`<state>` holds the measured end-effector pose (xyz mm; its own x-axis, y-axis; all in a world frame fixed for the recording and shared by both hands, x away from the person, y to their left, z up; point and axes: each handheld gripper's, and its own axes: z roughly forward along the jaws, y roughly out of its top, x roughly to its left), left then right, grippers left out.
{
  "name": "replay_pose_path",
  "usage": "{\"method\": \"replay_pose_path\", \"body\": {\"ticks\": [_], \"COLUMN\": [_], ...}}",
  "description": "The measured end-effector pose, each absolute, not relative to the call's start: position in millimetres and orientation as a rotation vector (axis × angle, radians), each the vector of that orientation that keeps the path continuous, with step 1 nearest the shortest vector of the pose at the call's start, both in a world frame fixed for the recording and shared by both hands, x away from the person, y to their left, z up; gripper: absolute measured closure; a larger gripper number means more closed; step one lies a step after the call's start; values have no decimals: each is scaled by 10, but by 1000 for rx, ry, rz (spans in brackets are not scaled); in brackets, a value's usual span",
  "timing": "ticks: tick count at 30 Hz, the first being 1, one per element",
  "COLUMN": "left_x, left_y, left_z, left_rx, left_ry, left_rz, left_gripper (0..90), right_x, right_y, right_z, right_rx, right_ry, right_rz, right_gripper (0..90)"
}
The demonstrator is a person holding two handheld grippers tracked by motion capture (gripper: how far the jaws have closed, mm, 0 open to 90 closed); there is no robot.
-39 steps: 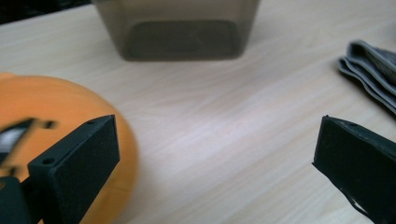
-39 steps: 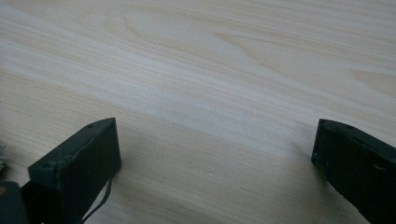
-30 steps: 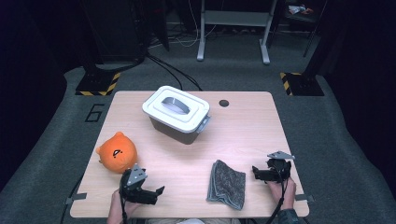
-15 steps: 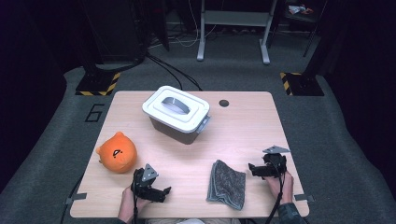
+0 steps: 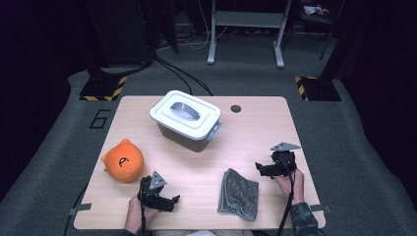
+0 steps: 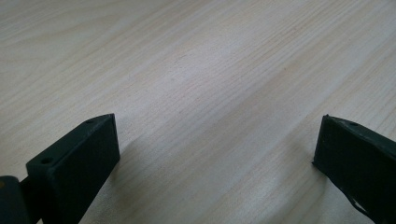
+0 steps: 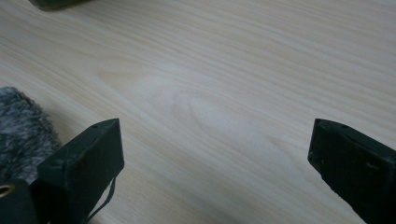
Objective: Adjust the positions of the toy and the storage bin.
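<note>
Hovering low over the pale wooden counter (image 5: 255, 132), your right hand-held gripper (image 5: 259, 168) points toward the folded grey fuzzy cloth (image 5: 239, 193), which lies just beside it, toward your side of the counter and in toward the middle. In the right gripper view, the cloth's fuzzy edge (image 7: 21, 128) sits next to the left jaw, outside the gap; both jaws stand wide apart with bare wood between them, so that tool has hold of nothing. Your left hand-held gripper (image 5: 171, 200) is also spread wide and empty, its own view showing wood grain between the jaws; it faces the cloth from the other side but is farther from it. The cloth's long axis runs roughly away from you, tilted a little, so its long edges face the two tools. The right hand is the nearer one, and I judge the coming move turns on bringing that tool across until a long edge of the cloth falls between its jaws. The round orange plush toy (image 5: 123, 160) sits just beyond the left tool and out to its far side, and the white-lidded grey plastic box (image 5: 186, 120) stands well ahead of both, so neither crowds the reach.
</note>
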<state>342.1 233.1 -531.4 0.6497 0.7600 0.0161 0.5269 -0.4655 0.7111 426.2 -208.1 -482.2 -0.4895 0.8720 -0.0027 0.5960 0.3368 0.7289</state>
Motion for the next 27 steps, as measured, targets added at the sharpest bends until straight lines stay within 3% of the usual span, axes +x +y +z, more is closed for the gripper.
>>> {"method": "replay_pose_path", "body": {"ticks": [27], "left_x": [3418], "left_y": [2326], "left_z": [-5317], "left_rx": [2170], "left_ry": [999], "left_rz": [437], "left_gripper": [0], "right_x": [4802], "right_y": [-1298], "right_z": [-4200], "right_rx": [1028], "right_ry": [2332], "right_rz": [1106], "right_gripper": [89]}}
